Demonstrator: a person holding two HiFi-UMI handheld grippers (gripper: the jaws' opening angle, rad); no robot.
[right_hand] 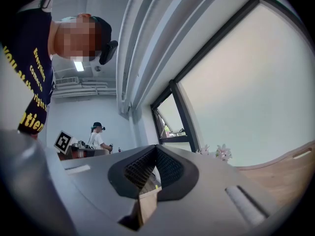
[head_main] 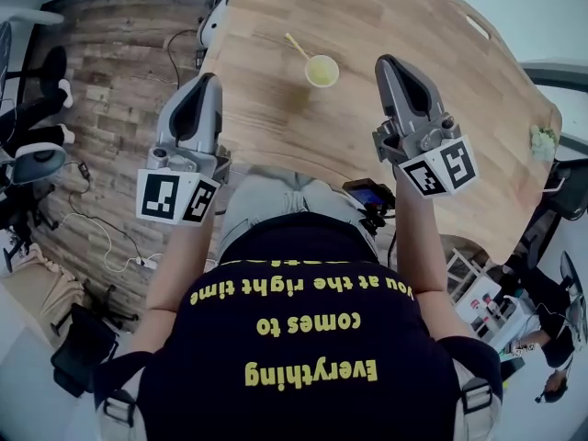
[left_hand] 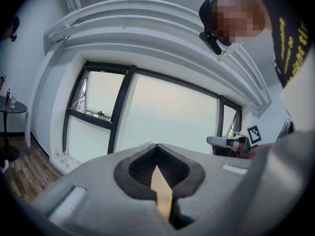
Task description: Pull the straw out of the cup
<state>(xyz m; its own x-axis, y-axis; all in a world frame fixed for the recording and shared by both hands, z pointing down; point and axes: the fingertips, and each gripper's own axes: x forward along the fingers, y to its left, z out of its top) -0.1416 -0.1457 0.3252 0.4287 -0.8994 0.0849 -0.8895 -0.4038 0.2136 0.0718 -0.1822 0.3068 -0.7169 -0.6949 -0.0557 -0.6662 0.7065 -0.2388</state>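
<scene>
In the head view a small yellow-green cup (head_main: 322,70) stands on the wooden table (head_main: 276,108), toward its far side. A pale yellow straw (head_main: 296,45) leans out of the cup to the upper left. My left gripper (head_main: 208,83) hovers over the table's near left edge, left of and nearer than the cup. Its jaws meet at the tips, with nothing between them (left_hand: 157,145). My right gripper (head_main: 390,63) is level with the cup and a short way to its right, apart from it. It is shut and empty (right_hand: 156,147).
A small bunch of flowers (head_main: 544,141) sits at the table's right edge and also shows as flowers (right_hand: 220,152) in the right gripper view. Office chairs (head_main: 37,154) and cables lie on the wood floor to the left. Another person (right_hand: 98,136) stands far off.
</scene>
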